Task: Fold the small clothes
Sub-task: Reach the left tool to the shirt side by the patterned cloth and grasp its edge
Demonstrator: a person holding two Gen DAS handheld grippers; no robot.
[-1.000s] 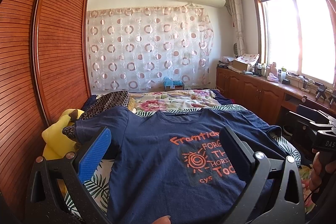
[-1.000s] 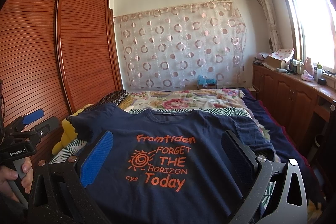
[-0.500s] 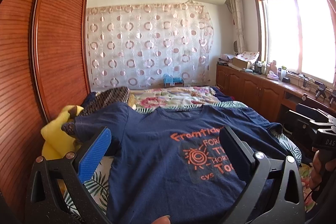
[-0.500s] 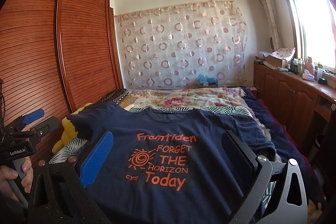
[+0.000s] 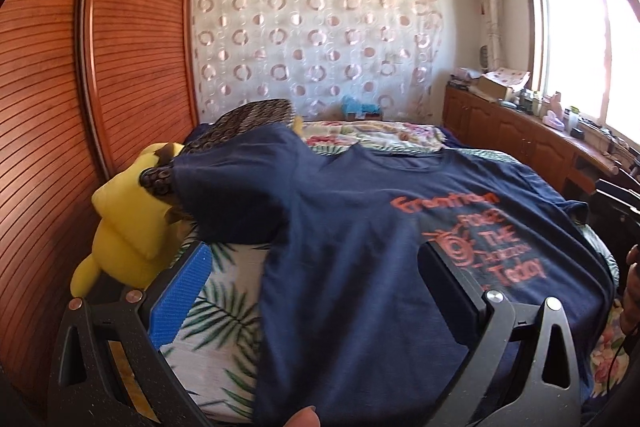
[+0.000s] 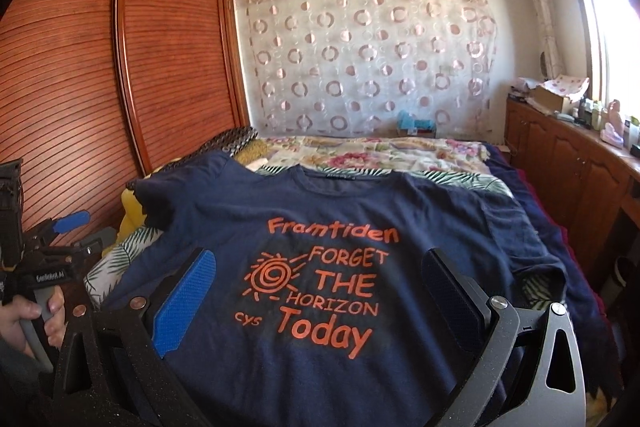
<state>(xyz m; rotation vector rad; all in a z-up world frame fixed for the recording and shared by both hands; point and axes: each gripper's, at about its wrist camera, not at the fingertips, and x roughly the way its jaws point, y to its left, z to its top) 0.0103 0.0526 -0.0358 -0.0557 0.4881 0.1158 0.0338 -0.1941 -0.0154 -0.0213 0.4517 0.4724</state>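
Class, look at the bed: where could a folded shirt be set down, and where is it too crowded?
Free: the leaf-print sheet between the navy T-shirt and the yellow plush toy, and the floral quilt beyond the collar. Crowded: the wardrobe-side corner, where plush toy, patterned cushion and sleeve pile up. Both tongs, left and right, are open.

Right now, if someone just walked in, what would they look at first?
Probably the big navy T-shirt spread flat on the bed, with bright orange words and a swirly sun across its front. Next, the yellow plush toy squeezed at the bed's left edge beside the brown slatted wardrobe, partly under the shirt's sleeve. Both open tongs, left and right, hover over the shirt, holding nothing.
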